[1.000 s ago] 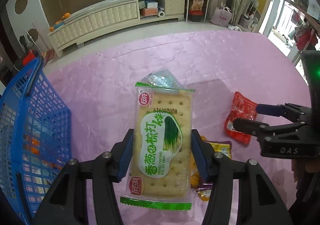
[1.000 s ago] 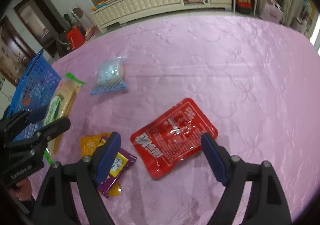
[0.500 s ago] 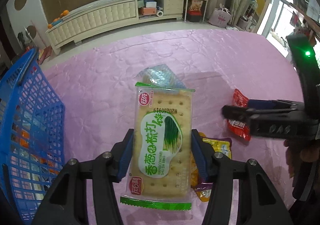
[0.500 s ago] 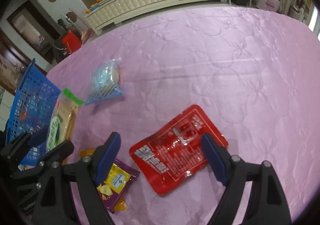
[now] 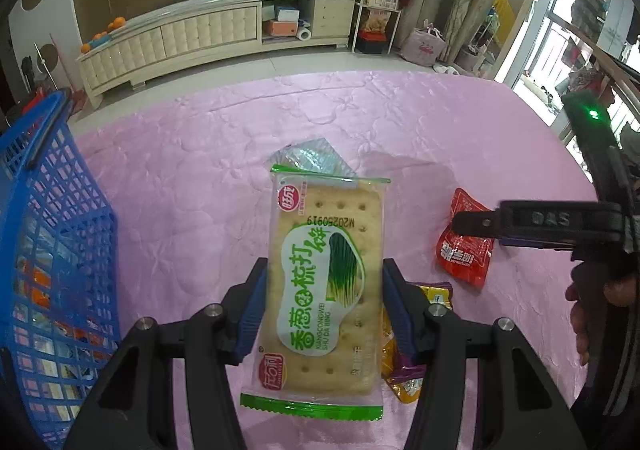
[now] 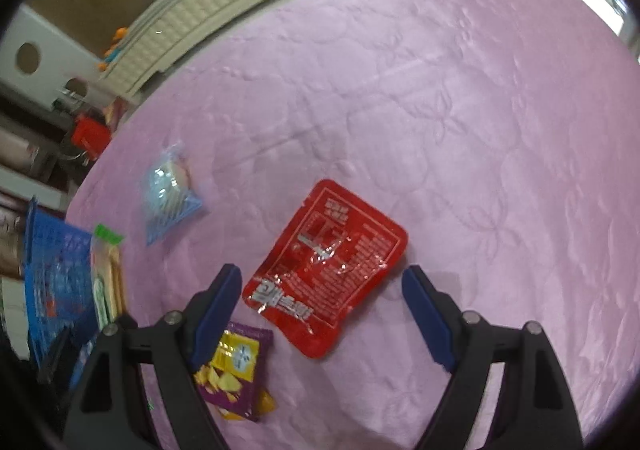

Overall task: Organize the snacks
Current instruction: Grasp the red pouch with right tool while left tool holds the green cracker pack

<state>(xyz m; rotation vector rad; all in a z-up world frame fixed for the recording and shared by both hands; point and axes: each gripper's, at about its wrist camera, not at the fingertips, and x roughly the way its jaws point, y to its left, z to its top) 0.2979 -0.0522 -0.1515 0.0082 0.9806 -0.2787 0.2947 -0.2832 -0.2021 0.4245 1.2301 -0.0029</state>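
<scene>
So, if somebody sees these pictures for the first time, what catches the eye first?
Probably the green-and-cream cracker packet, clamped between the left gripper's fingers above the pink tablecloth. Next, the shiny red packet lying flat on the cloth between the right gripper's open fingers, and the blue basket at the left edge.

Daylight pours in from the tall windows [image 5: 576, 34] at the right of the left wrist view, and they blow out to near white. The quilted pink tablecloth [image 5: 208, 186] takes it evenly, bright and crisp here. A soft shadow [image 5: 404, 170] falls across the cloth beyond the clear-wrapped cracker packet with green print [image 5: 326, 282], whose lettering reads sharp. Over on the right wrist view everything smears: the cream cabinet [image 6: 208, 6] streaks with motion blur and colours look washed. White glare sparkles on the glossy red foil pouch [image 6: 326, 268]. Both views bend hard at the rim, with black corners.
</scene>
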